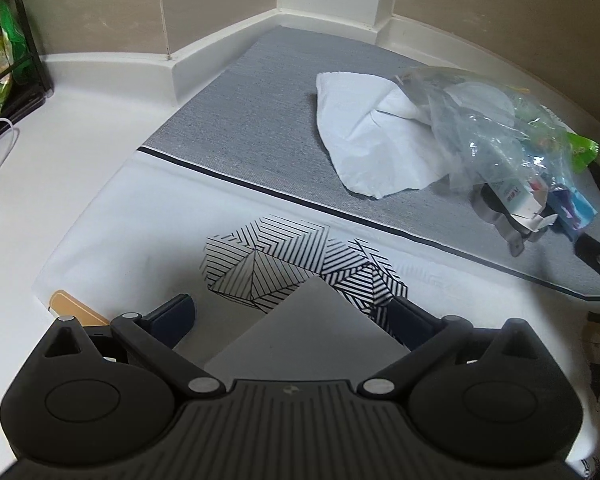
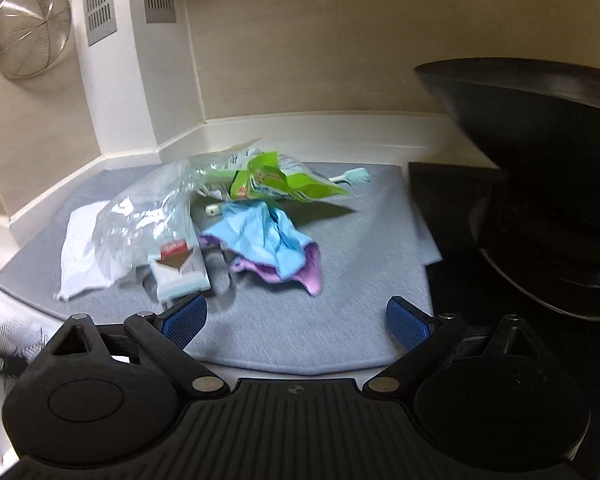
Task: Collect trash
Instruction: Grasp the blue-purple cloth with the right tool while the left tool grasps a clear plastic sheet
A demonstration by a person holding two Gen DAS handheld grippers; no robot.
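Observation:
A heap of trash lies on a grey mat: a white tissue, a crumpled clear plastic bag, a small carton, a blue and purple wrapper and a green snack packet. My right gripper stands open just short of the heap, nothing between its blue pads. In the left wrist view the tissue, clear plastic and carton sit far right. My left gripper is open over a white bag with black line pattern; a flat grey sheet lies between its fingers.
A black wok fills the right side, on a dark hob. A wire strainer hangs on the wall at upper left. A black rack with snack bags and a white cable are at the left of the white counter.

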